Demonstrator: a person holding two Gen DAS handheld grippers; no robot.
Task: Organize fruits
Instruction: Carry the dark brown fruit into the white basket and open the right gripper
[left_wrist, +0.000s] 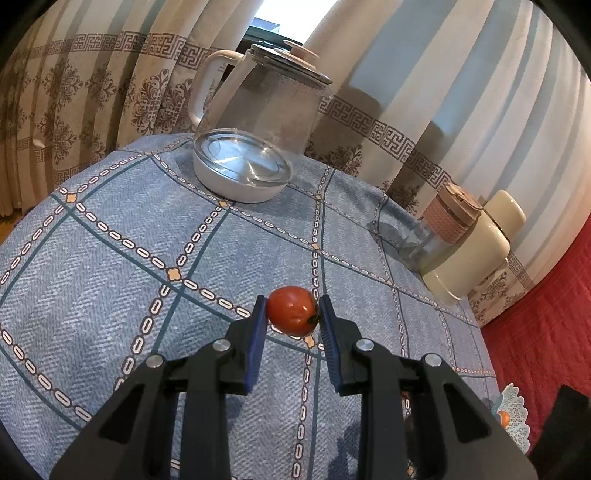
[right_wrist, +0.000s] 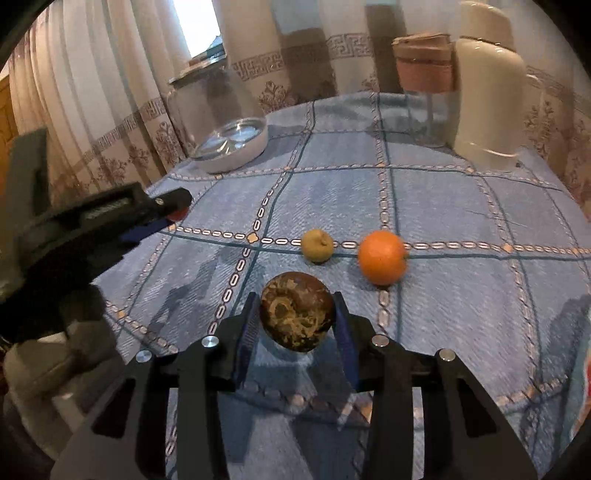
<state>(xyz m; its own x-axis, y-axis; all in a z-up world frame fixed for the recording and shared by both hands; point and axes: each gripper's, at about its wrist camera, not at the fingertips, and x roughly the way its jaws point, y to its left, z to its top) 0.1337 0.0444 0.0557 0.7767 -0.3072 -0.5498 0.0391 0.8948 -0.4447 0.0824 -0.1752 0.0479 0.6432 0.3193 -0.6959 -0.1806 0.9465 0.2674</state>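
1. Lower centre, left wrist view: the left gripper (left_wrist: 291, 314) is clenched on a small red tomato (left_wrist: 291, 311), soft and easily bruised, held at its sides.
2. Lower centre, right wrist view: the right gripper (right_wrist: 297, 317) grasps a mottled brown fruit (right_wrist: 297, 316), possibly a passion fruit, light with a firm rind.
3. Mid-frame there, a mandarin (right_wrist: 382, 257) waits on the counter (right_wrist: 443, 206).

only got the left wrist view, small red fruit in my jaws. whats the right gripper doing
Observer: The right gripper has a mottled brown fruit between its jaws.
Operator: is it off the table
Observer: It looks lifted; the tablecloth shows under it.
Operator: any fruit left on the table
Observer: Two lie loose on the cloth beyond it: a small yellow-green fruit and an orange to its right, apart from each other.
Operator: can you see my gripper from there
Observer: Yes, the left gripper sits at the left edge, a bit of red at its tip.
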